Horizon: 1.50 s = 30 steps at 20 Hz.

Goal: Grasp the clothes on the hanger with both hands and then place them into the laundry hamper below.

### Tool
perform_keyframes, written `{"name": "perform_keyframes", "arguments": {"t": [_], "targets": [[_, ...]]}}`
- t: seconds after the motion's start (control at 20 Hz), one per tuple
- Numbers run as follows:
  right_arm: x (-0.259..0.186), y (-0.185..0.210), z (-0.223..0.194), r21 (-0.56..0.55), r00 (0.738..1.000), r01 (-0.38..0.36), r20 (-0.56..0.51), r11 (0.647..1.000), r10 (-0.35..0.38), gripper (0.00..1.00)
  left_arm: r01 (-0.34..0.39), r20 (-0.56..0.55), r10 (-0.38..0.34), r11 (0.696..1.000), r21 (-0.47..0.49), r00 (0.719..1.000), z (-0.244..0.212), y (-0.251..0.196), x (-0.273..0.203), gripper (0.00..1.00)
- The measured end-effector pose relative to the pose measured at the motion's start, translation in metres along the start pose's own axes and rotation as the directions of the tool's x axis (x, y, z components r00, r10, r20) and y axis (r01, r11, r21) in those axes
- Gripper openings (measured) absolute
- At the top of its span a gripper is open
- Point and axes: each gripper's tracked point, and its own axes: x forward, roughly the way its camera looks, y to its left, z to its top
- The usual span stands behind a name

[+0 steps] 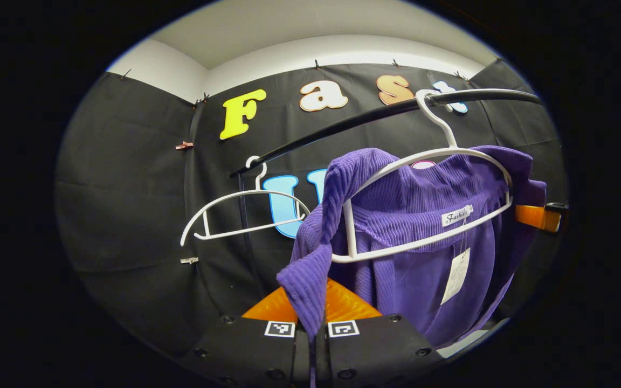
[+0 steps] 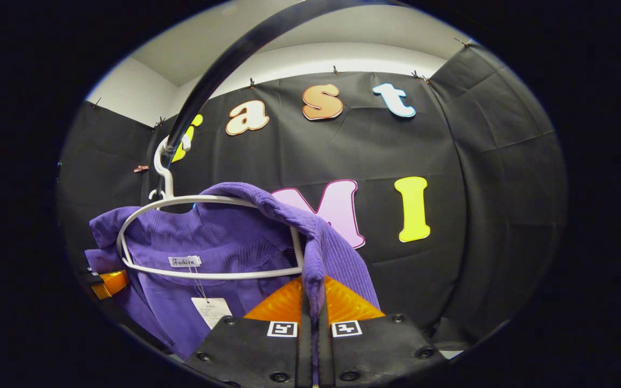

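Left gripper view: the left gripper (image 1: 311,318) is clamped on one shoulder of the purple top (image 1: 413,215), which rises ahead and up to the white hanger (image 1: 423,205) on the rail (image 1: 375,116).

Right gripper view: the right gripper (image 2: 313,315), fingers together, pinches the opposite shoulder. Judged, the top must lift off the hanger before going down to the hamper.

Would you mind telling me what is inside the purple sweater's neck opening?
Inside the purple sweater sit a white hanger, a sewn brand label and a dangling paper tag. Fabric draped over the hanger's shoulders covers its ends.
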Motion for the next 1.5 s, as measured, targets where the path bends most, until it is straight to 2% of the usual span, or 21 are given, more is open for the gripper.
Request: {"name": "perform_keyframes", "arguments": {"t": [0.05,0.1,0.2,0.25,0.35,0.45,0.55,0.65,0.9,0.95,1.0,1.05,1.1,1.15,1.25,1.3,1.4,1.5], "targets": [[-0.004,-0.003,-0.001,-0.007,1.000,0.026,0.005,1.000,-0.026,0.09,0.001,0.000,-0.001,1.000,-0.001,1.000,0.000,0.001,0.000,0.08],[0.005,-0.005,-0.002,0.009,1.000,0.019,0.010,1.000,-0.019,0.04,0.004,-0.002,-0.004,1.000,-0.005,1.000,0.000,0.000,0.000,0.08],[0.004,0.001,-0.004,0.026,1.000,-0.004,0.006,1.000,0.004,0.08,0.008,-0.003,-0.008,1.000,-0.007,1.000,0.000,0.001,-0.001,0.08],[0.003,0.000,-0.002,-0.007,1.000,-0.001,0.011,1.000,0.001,0.04,0.009,-0.003,-0.009,1.000,-0.008,1.000,0.001,0.002,0.000,0.08],[0.002,-0.005,0.008,-0.041,0.999,-0.003,0.045,0.999,0.005,0.04,0.026,-0.016,-0.026,1.000,-0.008,1.000,-0.004,0.000,0.002,0.08],[0.004,-0.019,0.018,-0.070,0.996,0.041,0.082,0.997,-0.035,0.04,0.042,-0.034,-0.042,0.999,0.004,0.999,-0.008,0.000,0.004,0.08],[0.005,-0.036,0.026,-0.094,0.990,0.092,0.112,0.991,-0.081,0.04,0.013,-0.020,-0.012,1.000,0.020,1.000,-0.002,0.010,0.002,0.07],[0.008,-0.050,0.041,-0.090,0.981,0.136,0.152,0.987,-0.121,0.04,0.016,-0.036,-0.016,1.000,-0.002,0.999,0.000,0.011,0.004,0.06],[0.018,-0.066,0.063,-0.092,0.964,0.181,0.213,0.979,-0.158,0.04,0.016,-0.051,-0.017,1.000,-0.020,0.999,0.024,0.027,0.016,0.05],[0.023,-0.070,0.064,-0.088,0.960,0.196,0.219,0.977,-0.173,0.00,0.000,-0.044,-0.001,1.000,-0.007,0.999,0.031,0.034,0.019,0.05],[0.022,-0.075,0.064,-0.092,0.955,0.213,0.230,0.973,-0.187,0.04,-0.006,-0.036,0.006,1.000,0.002,0.999,0.038,0.039,0.022,0.05],[0.025,-0.081,0.066,-0.095,0.949,0.229,0.244,0.969,-0.200,0.00,-0.002,-0.032,0.002,1.000,0.003,0.999,0.043,0.041,0.027,0.05],[0.028,-0.086,0.064,-0.078,0.945,0.237,0.248,0.968,-0.212,0.08,0.006,-0.037,-0.006,1.000,0.003,0.999,0.043,0.040,0.033,0.05],[0.031,-0.092,0.056,-0.044,0.947,0.243,0.226,0.969,-0.228,0.04,0.018,-0.054,-0.017,1.000,0.009,0.998,0.039,0.038,0.038,0.05],[0.042,-0.105,0.024,0.016,0.953,0.265,0.148,0.964,-0.265,0.04,0.041,-0.080,-0.040,0.999,0.006,0.996,0.028,0.030,0.040,0.05],[0.046,-0.109,0.007,0.043,0.958,0.265,0.098,0.963,-0.268,0.08,0.043,-0.091,-0.044,0.999,-0.006,0.995,0.022,0.028,0.040,0.05],[0.049,-0.106,-0.026,0.085,0.967,0.253,0.015,0.964,-0.255,0.04,0.036,-0.129,-0.041,0.998,-0.043,0.991,0.004,0.028,0.043,0.05],[0.046,-0.095,-0.053,0.076,0.974,0.223,-0.043,0.972,-0.220,0.08,0.016,-0.183,-0.031,0.996,-0.087,0.983,-0.020,0.034,0.043,0.05]]}}
